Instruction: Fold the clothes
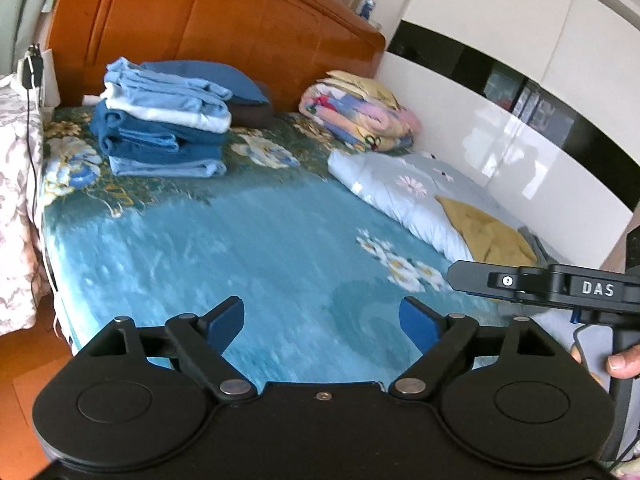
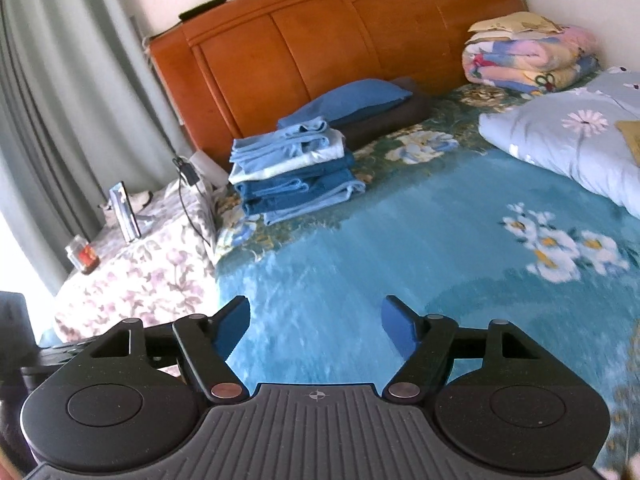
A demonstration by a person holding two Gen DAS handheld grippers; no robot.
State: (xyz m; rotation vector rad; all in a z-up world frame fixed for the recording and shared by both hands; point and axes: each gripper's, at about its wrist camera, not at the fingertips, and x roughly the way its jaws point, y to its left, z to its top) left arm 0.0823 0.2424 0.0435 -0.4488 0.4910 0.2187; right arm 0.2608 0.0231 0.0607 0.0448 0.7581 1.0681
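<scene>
- While both claws hover over the bed (image 1: pixel 192 248), neither carries anything: the left gripper (image 1: pixel 322 322) has its blue pads spread wide with only bedspread showing between them, and the right gripper (image 2: pixel 316 322) is spread likewise, also empty.
- Clothes already folded sit as a stack of blue garments (image 1: pixel 164 128) near the wooden headboard (image 1: pixel 224 20), well apart from both claws (the same stack shows in the right wrist view, beside the pillows).
- Loose cloth that may be next lies at the far side: a mustard-yellow piece (image 1: pixel 484 232) rests crumpled on the pale floral quilt (image 1: pixel 404 196), near the right gripper's finger as the left view shows it. Whether it is a garment I cannot tell.
- Handling, as I judge it: such cloth is light, soft and limp, so it will sag and drag rather than hold shape, and thin layers can slip from smooth pads.
- Best hold is probably at two corners or along a hem, one claw each, pinching a single layer and not the quilt beneath.
</scene>
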